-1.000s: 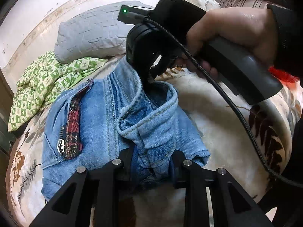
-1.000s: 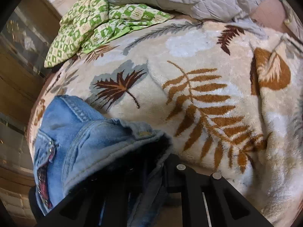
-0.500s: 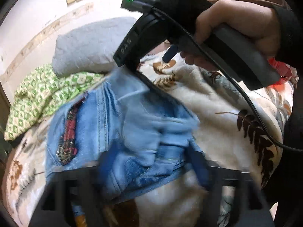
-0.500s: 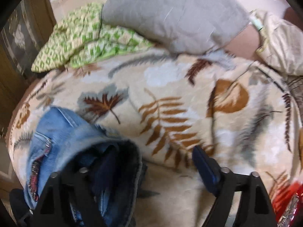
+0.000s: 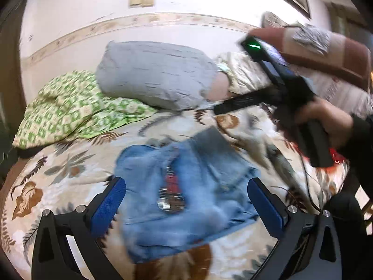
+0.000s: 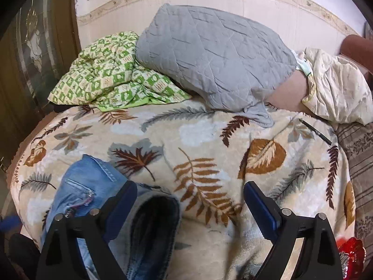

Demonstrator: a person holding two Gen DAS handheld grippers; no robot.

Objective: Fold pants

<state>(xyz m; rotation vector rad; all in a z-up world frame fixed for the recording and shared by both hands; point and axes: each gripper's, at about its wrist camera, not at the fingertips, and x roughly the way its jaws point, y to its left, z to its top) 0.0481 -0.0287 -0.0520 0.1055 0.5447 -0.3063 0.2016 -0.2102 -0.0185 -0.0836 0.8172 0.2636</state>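
Note:
The blue jeans (image 5: 193, 186) lie in a folded bundle on the leaf-patterned blanket (image 5: 70, 175), a red plaid lining and zipper showing on top. My left gripper (image 5: 186, 203) hovers above them with its jaws opening wide, touching nothing. In the right wrist view the jeans (image 6: 93, 186) sit at lower left with a dark opening facing up. My right gripper (image 6: 191, 210) is raised over their edge, jaws opening, no cloth between the pads. A hand (image 5: 326, 121) holds that gripper at the right of the left wrist view, blurred.
A grey quilted pillow (image 6: 209, 65) and a green patterned cloth (image 6: 112, 79) lie at the back against the wall. Cream bedding (image 6: 338, 88) is piled at the right, with a black pen (image 6: 314, 131) on the blanket nearby. A wooden door (image 6: 35, 58) stands left.
Both grippers were shut on the jeans and have let go and opened wide. Both have lifted up and back. The jeans have dropped into a folded bundle on the blanket.

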